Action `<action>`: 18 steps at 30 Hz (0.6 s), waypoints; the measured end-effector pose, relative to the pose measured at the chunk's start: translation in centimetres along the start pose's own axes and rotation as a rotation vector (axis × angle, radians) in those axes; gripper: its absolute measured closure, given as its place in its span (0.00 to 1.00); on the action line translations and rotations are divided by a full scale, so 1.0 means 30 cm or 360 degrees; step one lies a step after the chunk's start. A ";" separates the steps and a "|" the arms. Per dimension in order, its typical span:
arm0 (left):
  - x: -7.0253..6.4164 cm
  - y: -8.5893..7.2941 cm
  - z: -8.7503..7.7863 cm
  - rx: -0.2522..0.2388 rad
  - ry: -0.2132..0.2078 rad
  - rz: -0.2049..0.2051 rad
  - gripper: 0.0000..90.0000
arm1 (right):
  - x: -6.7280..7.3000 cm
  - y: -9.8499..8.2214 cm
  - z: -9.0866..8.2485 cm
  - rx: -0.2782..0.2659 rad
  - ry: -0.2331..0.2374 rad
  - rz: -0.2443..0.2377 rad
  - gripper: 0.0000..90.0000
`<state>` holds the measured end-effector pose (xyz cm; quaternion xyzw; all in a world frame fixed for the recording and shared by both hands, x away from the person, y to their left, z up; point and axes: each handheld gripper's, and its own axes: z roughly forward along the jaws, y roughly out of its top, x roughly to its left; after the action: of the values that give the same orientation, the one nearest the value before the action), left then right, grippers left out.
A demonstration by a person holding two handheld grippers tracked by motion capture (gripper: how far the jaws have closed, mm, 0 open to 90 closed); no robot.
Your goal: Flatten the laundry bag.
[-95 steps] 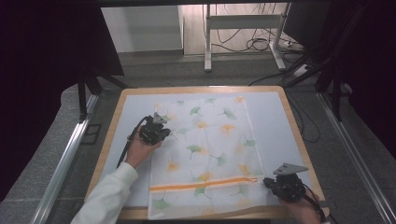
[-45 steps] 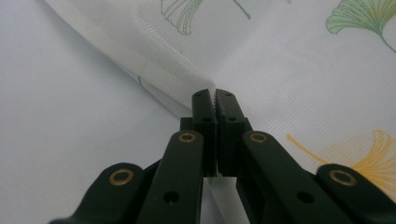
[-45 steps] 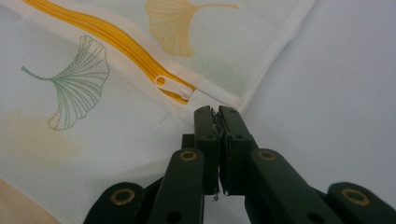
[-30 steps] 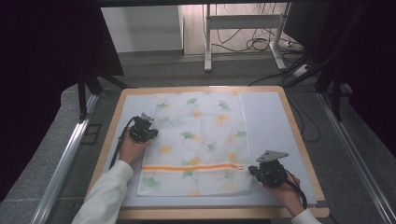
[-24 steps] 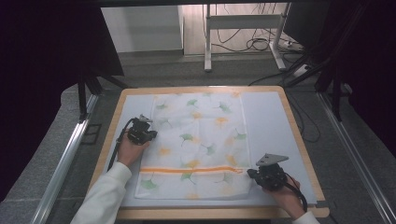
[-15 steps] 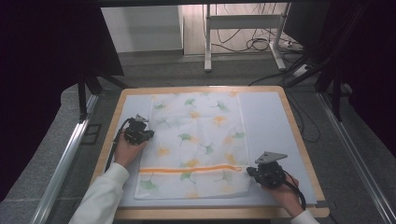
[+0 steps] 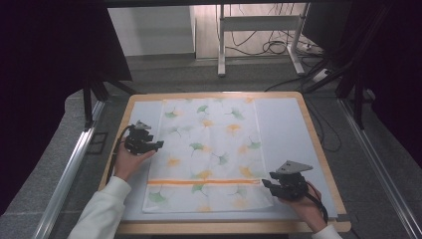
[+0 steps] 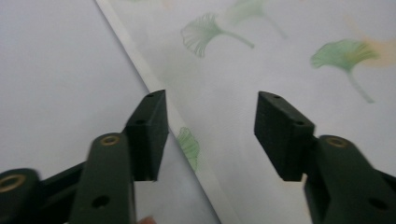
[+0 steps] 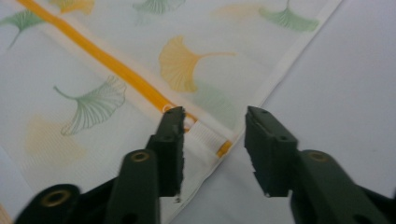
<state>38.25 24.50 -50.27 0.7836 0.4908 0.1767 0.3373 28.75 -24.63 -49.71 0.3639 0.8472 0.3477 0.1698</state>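
Two grippers sit at opposite edges of a cloth that lies spread flat on the pale mat of the wooden tabletop. The cloth is white with green and orange ginkgo leaves, and an orange stripe runs across it near the person's end. In the high view the left gripper hovers at the cloth's left edge, about halfway along, held by the left hand in a white sleeve. Its jaws have just been opening and now stand well apart; in the left gripper view the cloth's hem runs slantwise beneath the gap, and neither pad touches it, so it grips nothing. The right gripper sits at the cloth's right edge, level with the stripe, with its grey plate on top and the right hand behind it. Its jaws too have just been opening and stand about half apart. In the right gripper view the stripe's end, a small white ring and a white tab lie in and just before the gap; the left jaw hides part of the ring, and the pads do not press the fabric.
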 end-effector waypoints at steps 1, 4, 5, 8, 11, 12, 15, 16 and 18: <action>-0.011 -0.001 -0.023 -0.0031 -0.0008 -0.0003 0.46 | -0.005 0.004 -0.006 -0.0021 0.0000 0.0011 0.58; -0.053 0.002 -0.073 -0.0066 -0.0038 0.0061 0.38 | -0.015 0.018 -0.012 -0.0054 0.0009 0.0046 0.45; -0.078 0.003 -0.090 -0.0085 -0.0066 0.0075 0.37 | -0.018 0.022 -0.012 -0.0055 0.0019 0.0046 0.41; -0.143 0.003 -0.114 -0.0108 -0.0133 0.0119 0.32 | -0.023 0.042 -0.013 -0.0086 0.0046 0.0048 0.36; -0.201 0.001 -0.121 -0.0131 -0.0186 0.0174 0.30 | -0.023 0.068 -0.011 -0.0123 0.0080 0.0055 0.33; -0.216 0.001 -0.118 -0.0134 -0.0189 0.0186 0.30 | -0.023 0.077 -0.010 -0.0152 0.0093 0.0057 0.33; -0.273 0.008 -0.097 -0.0163 -0.0224 0.0218 0.30 | -0.028 0.100 -0.003 -0.0214 0.0128 0.0077 0.35; -0.283 0.010 -0.094 -0.0164 -0.0238 0.0223 0.30 | -0.027 0.102 0.001 -0.0220 0.0133 0.0088 0.35; -0.310 0.012 -0.094 -0.0192 -0.0226 0.0251 0.30 | -0.025 0.095 0.004 -0.0201 0.0139 0.0085 0.38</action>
<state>32.53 17.13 -47.51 0.8087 0.3911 0.1759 0.4027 30.75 -23.70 -47.74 0.3596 0.8202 0.4203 0.1460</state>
